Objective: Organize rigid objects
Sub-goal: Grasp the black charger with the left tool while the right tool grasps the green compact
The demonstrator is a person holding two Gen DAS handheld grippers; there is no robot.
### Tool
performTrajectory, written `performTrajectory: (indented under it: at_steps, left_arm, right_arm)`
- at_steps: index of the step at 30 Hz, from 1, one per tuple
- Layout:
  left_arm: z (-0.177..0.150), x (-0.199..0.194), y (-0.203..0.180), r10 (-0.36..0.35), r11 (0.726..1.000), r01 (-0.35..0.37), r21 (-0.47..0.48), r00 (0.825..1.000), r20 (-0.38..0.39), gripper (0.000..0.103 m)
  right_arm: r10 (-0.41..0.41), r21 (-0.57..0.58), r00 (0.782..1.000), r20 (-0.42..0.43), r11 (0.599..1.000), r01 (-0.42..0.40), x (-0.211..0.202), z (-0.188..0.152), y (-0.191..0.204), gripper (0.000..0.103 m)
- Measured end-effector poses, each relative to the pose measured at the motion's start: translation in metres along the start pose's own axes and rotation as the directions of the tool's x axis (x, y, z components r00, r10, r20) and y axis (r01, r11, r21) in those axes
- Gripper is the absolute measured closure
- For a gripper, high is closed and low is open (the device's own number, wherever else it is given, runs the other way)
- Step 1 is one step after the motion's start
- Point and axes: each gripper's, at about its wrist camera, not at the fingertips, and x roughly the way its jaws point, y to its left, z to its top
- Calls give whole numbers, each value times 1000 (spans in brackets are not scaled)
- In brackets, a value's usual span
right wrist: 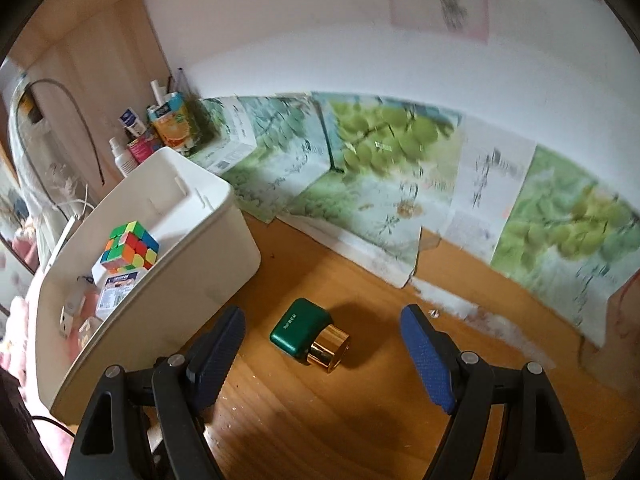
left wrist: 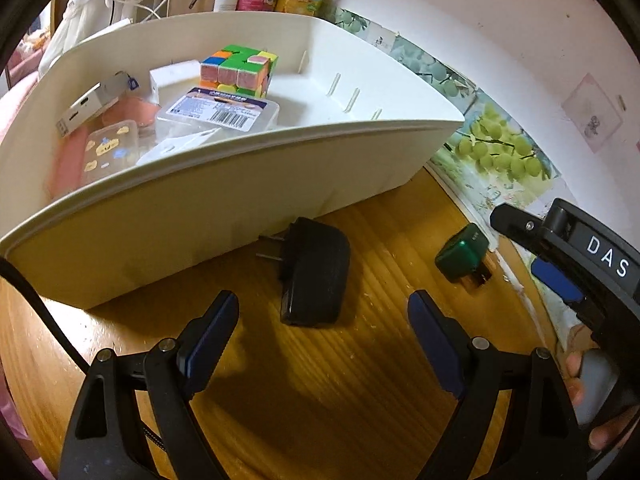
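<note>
Both grippers hang spread and empty over the desk beside the bin (left wrist: 240,208): the left gripper (left wrist: 324,312) straddles the charger (left wrist: 314,272), long axis along its reach, while the right gripper (right wrist: 324,334) frames the green bottle (right wrist: 308,334), lying slantwise.

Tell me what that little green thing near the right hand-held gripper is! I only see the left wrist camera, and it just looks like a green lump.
Observer: In the right wrist view it looks like a small green flat bottle with a shiny gold cylinder cap, which your view doesn't show. It lies on its side on the wooden table.
Operator: Is the gripper grabbing it?
Observer: No. The right hand-held gripper is open. Its blue pads stand on either side of the bottle and do not touch it.
</note>
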Motion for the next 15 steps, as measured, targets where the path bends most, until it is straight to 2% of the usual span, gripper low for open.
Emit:
performTrajectory:
  at_steps: [5,10,15]
  left_arm:
    - [3,4,0,-9,1000,9,-3,1000,27,15]
    - [6,14,-1,35,999,-35,6,999,21,15]
    - [7,18,-2,72,997,-74,29,996,51,17]
  right_arm:
    - [10,10,998,-59,1000,-10,17,-4,0,22]
    - [25,3,996,-82,1000,-25,30,-7,5,24]
    - [20,18,995,-103,1000,-18,40,-11,4,33]
